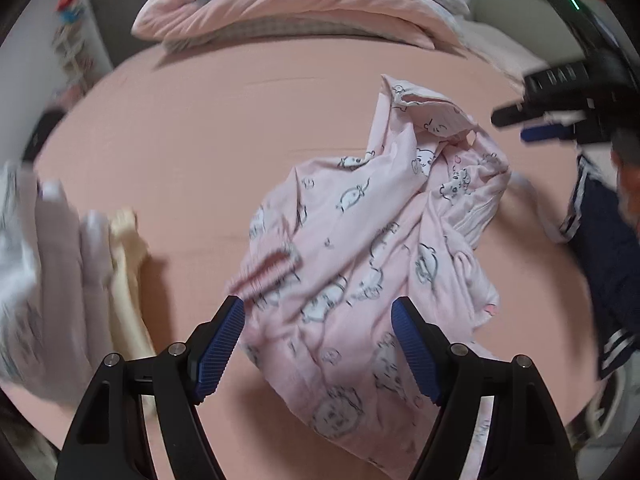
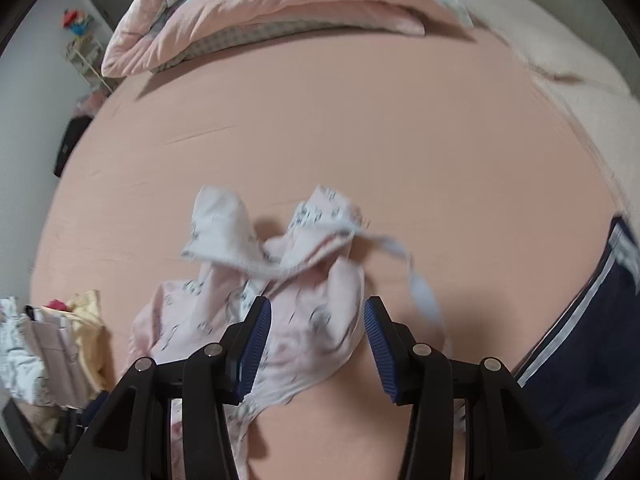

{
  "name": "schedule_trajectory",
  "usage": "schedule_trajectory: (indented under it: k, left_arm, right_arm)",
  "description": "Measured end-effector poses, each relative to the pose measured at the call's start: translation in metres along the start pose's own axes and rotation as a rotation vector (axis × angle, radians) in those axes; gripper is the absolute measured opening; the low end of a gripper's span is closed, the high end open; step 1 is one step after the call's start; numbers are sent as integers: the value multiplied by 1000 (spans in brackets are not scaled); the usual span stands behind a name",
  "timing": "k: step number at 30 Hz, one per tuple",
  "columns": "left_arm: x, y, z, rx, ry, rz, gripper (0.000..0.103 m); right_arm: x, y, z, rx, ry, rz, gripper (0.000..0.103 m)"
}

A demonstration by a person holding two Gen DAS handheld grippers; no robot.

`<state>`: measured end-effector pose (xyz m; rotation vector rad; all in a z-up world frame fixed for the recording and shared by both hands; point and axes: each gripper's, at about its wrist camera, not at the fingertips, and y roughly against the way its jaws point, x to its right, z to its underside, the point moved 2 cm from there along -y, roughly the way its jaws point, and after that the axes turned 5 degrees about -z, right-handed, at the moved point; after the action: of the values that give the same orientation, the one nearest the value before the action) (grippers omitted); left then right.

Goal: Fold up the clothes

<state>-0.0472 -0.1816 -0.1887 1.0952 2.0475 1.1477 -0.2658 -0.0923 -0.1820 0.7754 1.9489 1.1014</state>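
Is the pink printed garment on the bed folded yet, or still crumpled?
Still crumpled. The pink printed garment lies bunched in an irregular heap on the bed sheet, edges twisted and overlapping.

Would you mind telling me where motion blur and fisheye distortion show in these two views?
Left wrist view: the folded pale clothes stack at the left edge smears badly, and the pink cartoon-print garment is softer low down. Right wrist view: the garment's dangling white strip streaks. Both views bow the pink bed sheet.
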Motion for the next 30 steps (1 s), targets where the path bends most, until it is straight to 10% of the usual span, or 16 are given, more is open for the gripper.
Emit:
schedule_trajectory:
  k: [30]
  left_arm:
    - [-25,2,95,-96,287,123,75]
  right_arm:
    - [-5,-18,135,-2,-215,-306,48]
